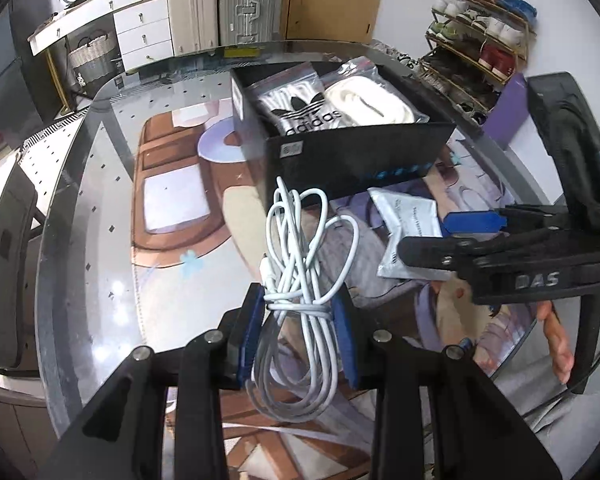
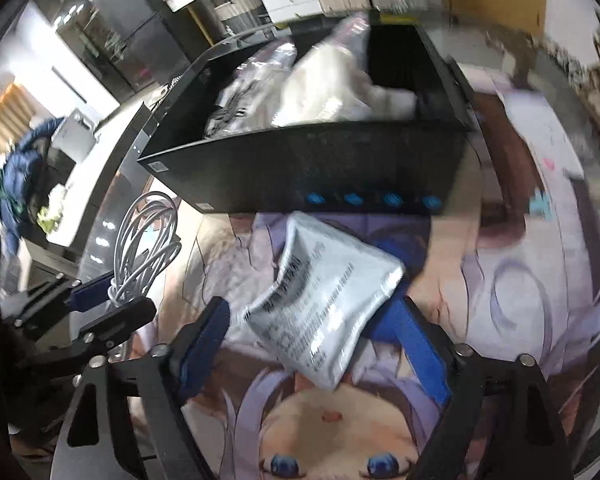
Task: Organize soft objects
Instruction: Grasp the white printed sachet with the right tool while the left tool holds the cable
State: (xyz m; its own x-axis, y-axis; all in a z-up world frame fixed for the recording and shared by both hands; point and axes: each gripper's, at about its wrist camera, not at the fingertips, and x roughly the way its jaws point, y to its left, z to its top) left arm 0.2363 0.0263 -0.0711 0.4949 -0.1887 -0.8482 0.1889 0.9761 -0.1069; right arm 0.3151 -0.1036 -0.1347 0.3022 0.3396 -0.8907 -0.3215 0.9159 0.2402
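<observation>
My left gripper [image 1: 300, 300] is shut on a coiled white cable [image 1: 300, 256], held above the table just in front of the black box [image 1: 352, 160]. The same cable [image 2: 144, 248] shows at the left of the right wrist view. A silver foil pouch [image 2: 324, 300] lies on the mat between the wide-apart blue fingers [image 2: 204, 344] of my right gripper [image 2: 308, 308], which is open. Seen from the left wrist, that right gripper [image 1: 428, 234] straddles the pouch [image 1: 404, 216]. Inside the box sit a bagged Adidas item [image 1: 304, 108] and a bagged white soft item [image 1: 368, 100].
A glass table [image 1: 100, 208] carries a printed cartoon mat [image 2: 500, 280]. A person's hand [image 1: 556, 340] holds the right gripper. Beyond the table stand suitcases [image 1: 220, 4], white drawers [image 1: 144, 28], a shoe rack [image 1: 480, 28] and a purple box [image 1: 508, 112].
</observation>
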